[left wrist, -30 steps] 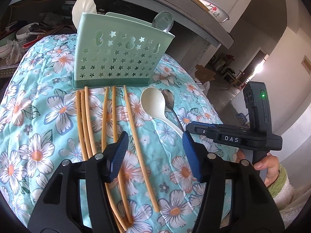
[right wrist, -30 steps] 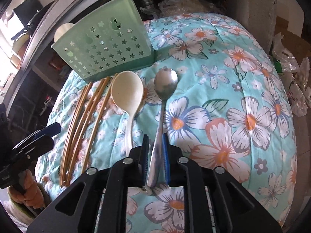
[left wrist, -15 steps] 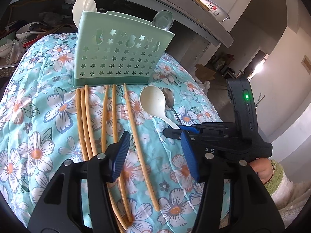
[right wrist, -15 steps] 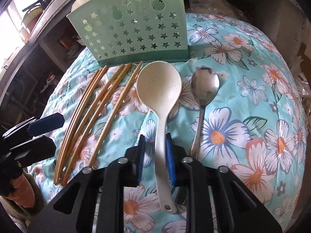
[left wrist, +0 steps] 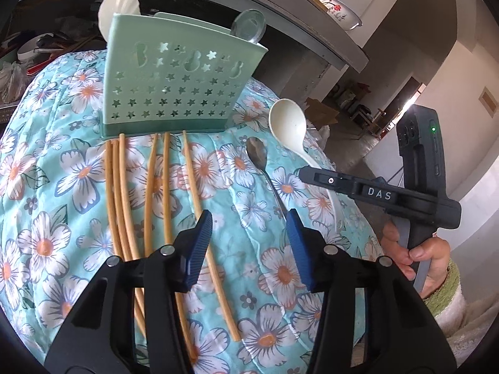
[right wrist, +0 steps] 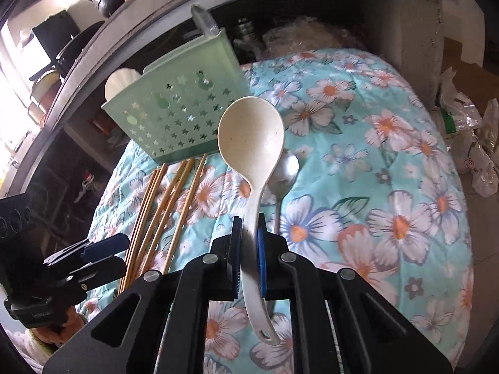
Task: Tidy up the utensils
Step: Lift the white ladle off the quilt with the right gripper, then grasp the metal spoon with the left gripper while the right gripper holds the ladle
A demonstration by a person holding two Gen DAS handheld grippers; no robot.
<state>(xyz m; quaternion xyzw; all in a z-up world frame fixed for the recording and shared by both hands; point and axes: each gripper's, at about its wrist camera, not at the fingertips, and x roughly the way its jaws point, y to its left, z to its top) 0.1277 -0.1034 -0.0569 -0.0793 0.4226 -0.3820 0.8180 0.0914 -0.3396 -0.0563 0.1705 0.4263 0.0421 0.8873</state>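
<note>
One cream ladle spoon [right wrist: 251, 143] is clamped by its handle in my right gripper [right wrist: 248, 243] and lifted clear of the floral cloth [right wrist: 389, 162]; next I judge it must tip bowl-up into the green holder [right wrist: 174, 115], dodging the spoons already standing there. My left gripper [left wrist: 248, 243] is closing, empty, over the chopsticks [left wrist: 162, 187], the steel spoon [left wrist: 259, 159] lying beside them

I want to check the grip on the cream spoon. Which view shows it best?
The right wrist view: the cream spoon fills the centre, its handle clamped in the right tool. The left wrist view shows only its bowl and some handle, the grip hidden.
</note>
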